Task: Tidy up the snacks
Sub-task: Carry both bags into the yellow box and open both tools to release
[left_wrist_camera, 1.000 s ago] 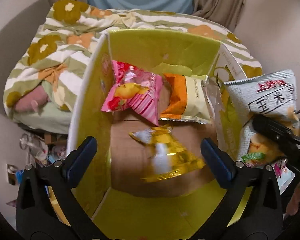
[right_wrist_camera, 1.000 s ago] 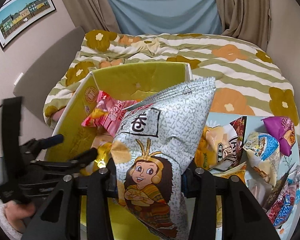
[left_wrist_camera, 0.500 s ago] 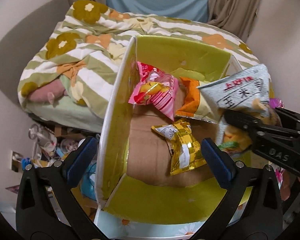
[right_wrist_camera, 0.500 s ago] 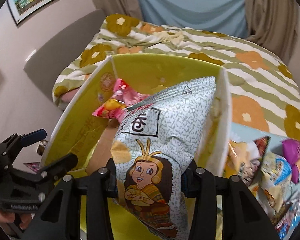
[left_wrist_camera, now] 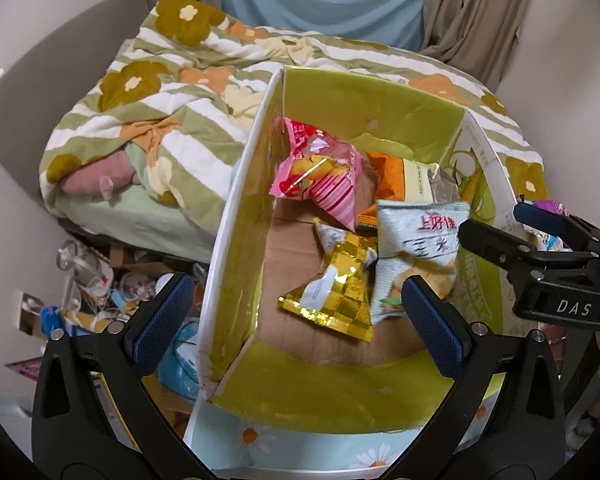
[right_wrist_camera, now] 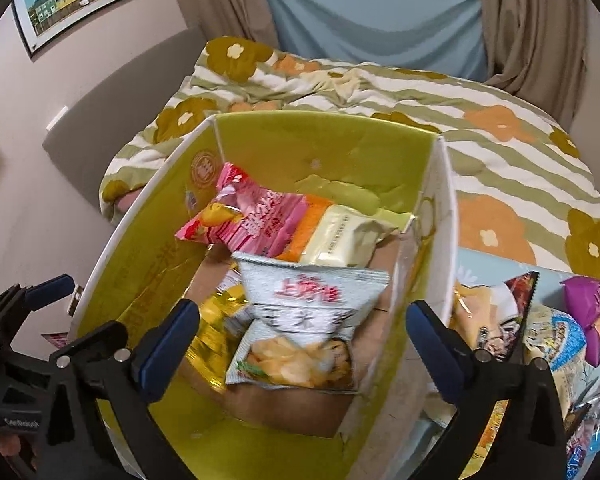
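A yellow-green cardboard box [left_wrist_camera: 372, 128] [right_wrist_camera: 324, 152] stands open on the bed. In it lie a pink snack bag [left_wrist_camera: 320, 172] [right_wrist_camera: 252, 216], an orange-and-cream bag [left_wrist_camera: 404, 180] [right_wrist_camera: 340, 236], a gold foil bag [left_wrist_camera: 336, 284] [right_wrist_camera: 216, 328] and a grey-white corn chip bag [left_wrist_camera: 416, 252] [right_wrist_camera: 304, 320], which looks blurred. My right gripper [right_wrist_camera: 300, 340] is open and empty above the box, just over the grey bag. It also shows in the left wrist view [left_wrist_camera: 496, 228]. My left gripper [left_wrist_camera: 296, 316] is open and empty over the box's near left wall.
Several loose snack bags [right_wrist_camera: 540, 320] lie on a light blue daisy cloth right of the box. A flowered striped quilt [left_wrist_camera: 160, 120] covers the bed behind. Clutter sits on the floor [left_wrist_camera: 100, 280] left of the box.
My right gripper opened and let go of the grey chip bag, which dropped into the box beside the gold bag. My left gripper drew back and up to the left.
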`<state>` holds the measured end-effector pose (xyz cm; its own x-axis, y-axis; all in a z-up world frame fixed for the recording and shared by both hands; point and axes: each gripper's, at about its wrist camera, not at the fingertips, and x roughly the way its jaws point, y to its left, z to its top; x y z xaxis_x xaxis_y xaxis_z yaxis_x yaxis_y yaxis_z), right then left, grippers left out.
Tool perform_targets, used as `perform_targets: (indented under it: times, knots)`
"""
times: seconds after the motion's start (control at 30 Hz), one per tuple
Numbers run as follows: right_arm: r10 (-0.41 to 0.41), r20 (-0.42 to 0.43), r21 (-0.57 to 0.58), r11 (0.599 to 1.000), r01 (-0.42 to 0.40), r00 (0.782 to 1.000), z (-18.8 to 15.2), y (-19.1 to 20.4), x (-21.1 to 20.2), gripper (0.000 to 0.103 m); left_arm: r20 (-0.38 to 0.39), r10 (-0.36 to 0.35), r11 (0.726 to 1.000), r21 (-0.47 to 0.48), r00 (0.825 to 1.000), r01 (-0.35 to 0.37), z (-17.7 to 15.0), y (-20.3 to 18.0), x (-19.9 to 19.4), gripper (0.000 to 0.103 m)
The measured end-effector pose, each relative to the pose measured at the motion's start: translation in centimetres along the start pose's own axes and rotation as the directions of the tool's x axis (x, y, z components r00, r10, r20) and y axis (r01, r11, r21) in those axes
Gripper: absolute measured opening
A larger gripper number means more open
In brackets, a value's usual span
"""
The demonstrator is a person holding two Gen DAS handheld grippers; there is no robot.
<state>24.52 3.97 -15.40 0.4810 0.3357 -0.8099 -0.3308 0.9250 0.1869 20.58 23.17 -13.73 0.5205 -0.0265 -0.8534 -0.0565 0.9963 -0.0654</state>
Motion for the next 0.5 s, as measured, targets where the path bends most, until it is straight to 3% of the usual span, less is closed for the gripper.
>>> perform_targets:
  times: [0.3,0.5]
  knots:
    - [0.007,0.048,0.037,0.999,-0.009,0.999,-0.2,-0.4,-2.5,0.103,0.048,-0.018,0.999,0.035,0.999,0.016,0.1,-0.5,-2.1,0.103]
    - [0.013,0.108,0.071,0.997,-0.021,0.994,-0.7,-0.4,-6.4,0.103,0.091,-0.074,0.995,0.066,0.993,0.068,0.3,-1.3,-4.5,0.103]
